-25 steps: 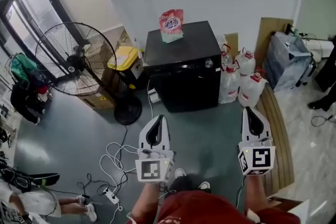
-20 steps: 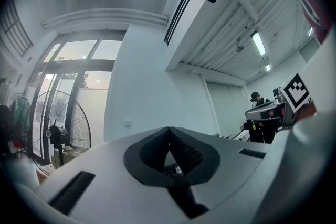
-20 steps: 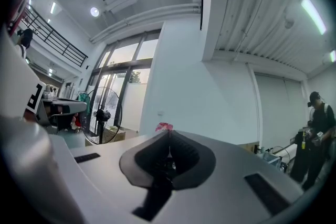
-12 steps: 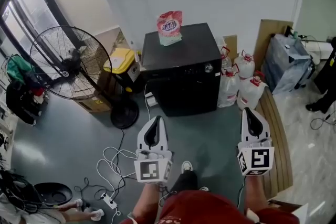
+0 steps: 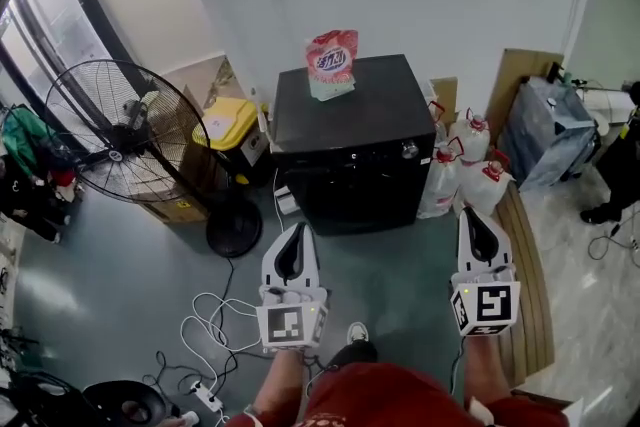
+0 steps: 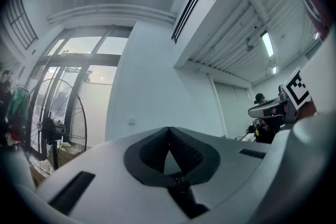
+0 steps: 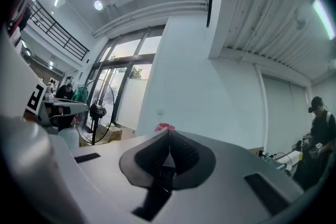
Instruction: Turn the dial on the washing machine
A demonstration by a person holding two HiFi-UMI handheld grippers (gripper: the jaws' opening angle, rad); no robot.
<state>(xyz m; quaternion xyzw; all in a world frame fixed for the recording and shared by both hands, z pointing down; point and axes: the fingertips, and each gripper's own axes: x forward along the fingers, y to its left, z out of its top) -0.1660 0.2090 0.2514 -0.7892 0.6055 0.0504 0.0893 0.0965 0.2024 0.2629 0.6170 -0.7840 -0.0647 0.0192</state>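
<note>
Left gripper (image 5: pixel 297 230) and right gripper (image 5: pixel 468 215) hold fingers closed, empty, well short of dial (image 5: pixel 409 150).

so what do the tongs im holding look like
Both the left tongs and right tongs are white teardrop shells with black ribbed pads, each carrying a white cube with a black square marker. The person wears a red top.

A big fan (image 5: pixel 120 137) stands on the grey floor (image 5: pixel 110 265) at the left, with a yellow bin (image 5: pixel 232 123) just beside it. White jugs (image 5: pixel 466 167) with red caps cluster near a grey bag (image 5: pixel 548 130). White cables (image 5: pixel 214 325) lie tangled on the floor.
</note>
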